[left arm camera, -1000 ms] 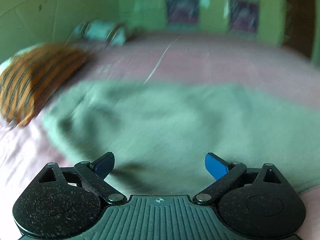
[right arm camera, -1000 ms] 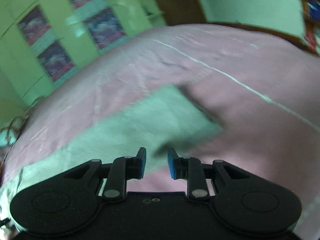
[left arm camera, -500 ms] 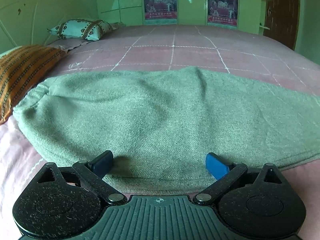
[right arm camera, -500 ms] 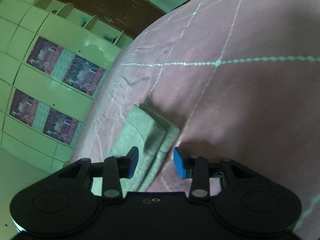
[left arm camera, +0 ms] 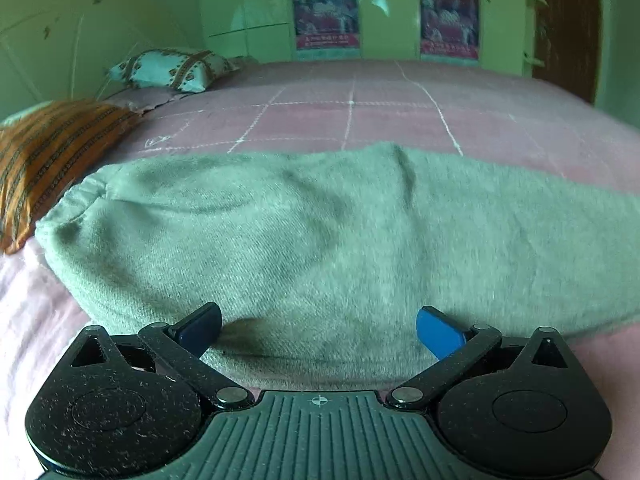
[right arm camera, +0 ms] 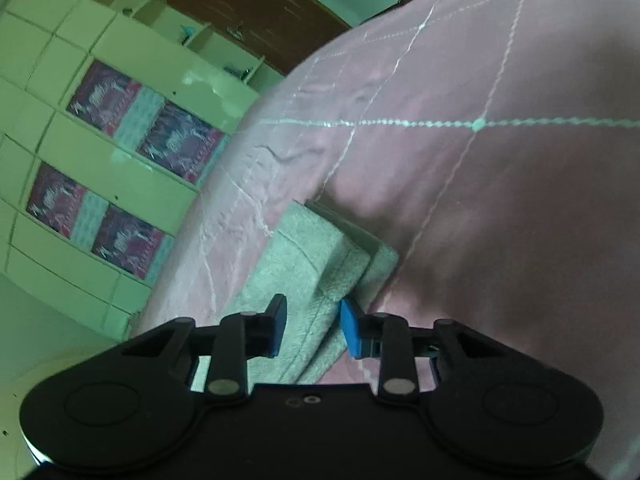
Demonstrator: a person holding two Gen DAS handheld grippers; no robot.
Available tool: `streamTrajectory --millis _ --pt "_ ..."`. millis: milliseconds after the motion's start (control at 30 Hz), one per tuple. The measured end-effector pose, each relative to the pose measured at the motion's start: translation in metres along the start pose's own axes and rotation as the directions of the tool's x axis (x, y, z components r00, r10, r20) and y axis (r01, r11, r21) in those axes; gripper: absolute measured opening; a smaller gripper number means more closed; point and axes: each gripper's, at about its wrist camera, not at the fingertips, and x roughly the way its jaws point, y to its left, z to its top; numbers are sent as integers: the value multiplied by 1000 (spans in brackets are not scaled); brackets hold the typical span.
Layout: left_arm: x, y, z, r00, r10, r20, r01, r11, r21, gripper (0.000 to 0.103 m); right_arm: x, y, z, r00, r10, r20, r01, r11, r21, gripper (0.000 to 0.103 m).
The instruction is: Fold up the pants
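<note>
Your left gripper [left arm camera: 318,330] sits low over the waist end of the pants [left arm camera: 320,240], its 2 blue fingers [left arm camera: 438,336] spread wide and gripping nothing. The near edge of the fabric lies between them, just ahead of the gripper body. From this side the pants stretch across the pink bedspread [left arm camera: 360,112] as 1 long grey-green band, the gathered waistband [left arm camera: 76,200] at the left and the legs running off to the right. The cloth looks doubled, with a soft fold line along the near edge and a shallow crease in the middle.

Your right gripper [right arm camera: 310,330] is at the other end, over the leg cuffs [right arm camera: 320,256]. Its fingers [right arm camera: 350,332] are partly parted, with a strip of the pant leg passing between them; neither pad visibly presses on the cloth, so you are not clamping it. The 2 cuffs lie stacked, the upper 1 set slightly back from the lower, both flat on the bedspread.

Beyond the pants, an orange striped pillow [left arm camera: 48,160] sits at the left, just beside the waistband. A pale patterned pillow [left arm camera: 172,70] lies farther back near the wall. Green cupboards with 2 posters [left arm camera: 326,14] stand behind the bed, and a brown door [left arm camera: 568,28] is at the right.
</note>
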Motion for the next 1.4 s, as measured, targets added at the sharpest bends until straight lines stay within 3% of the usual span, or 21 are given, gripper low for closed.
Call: streamTrajectory --millis 200,267,333,367,433,567,633,733,767,833,900,1033,1133,1200,1333,1400 --pt "-3 2 1 1000 -15 -6 15 1000 -6 103 -18 17 1 997 11 77 -4 995 -100 0" --pt "-1 2 1 1000 -16 -14 16 1000 2 103 -3 6 -2 999 -39 12 39 997 -61 0" --pt "0 2 3 1000 -18 -25 18 1000 -5 103 -7 -5 -1 1000 -8 20 8 1000 16 1" --pt "-2 3 4 1000 -17 -25 17 1000 -8 103 -15 -4 -2 999 1 51 -2 1000 20 4" --pt "-7 2 7 1000 -7 -10 7 1000 -25 103 -28 -3 -2 995 -9 97 8 1000 11 21" --pt "-12 -10 8 1000 -25 11 26 998 -60 103 -12 -15 4 1000 -16 5 16 998 58 19" --pt "-14 -23 8 999 -32 8 33 998 -49 103 -2 -11 4 1000 -17 -3 18 999 27 18" --pt "-21 -47 11 997 -77 12 78 995 -66 103 -1 9 4 997 -73 7 73 986 -148 8" --pt "-26 -60 13 994 -107 20 108 992 -62 103 -10 12 8 999 -35 38 41 986 -161 7" --pt "-33 -88 17 988 -152 38 154 987 -43 103 -17 14 9 998 -16 56 25 985 -169 8" --pt "-36 -123 23 975 -220 40 222 975 -28 103 -4 3 4 997 -78 1 77 987 -142 8" --pt "-37 -194 29 956 -294 16 294 956 -7 103 -11 -5 3 1000 -22 10 22 995 -94 16" --pt "-27 -238 27 946 -317 -60 318 948 -3 103 -15 -5 3 1000 -5 6 5 995 -99 20" --pt "-28 -261 20 966 -249 -63 253 965 70 103 -16 -7 3 1000 9 -2 -9 996 -94 20" --pt "-32 -260 20 968 -244 -66 246 969 32 103 -22 -16 4 999 44 14 -43 997 -57 18" --pt "-37 -254 23 960 -275 -60 274 961 -15 103 -21 -20 5 998 62 33 -61 998 -27 18"
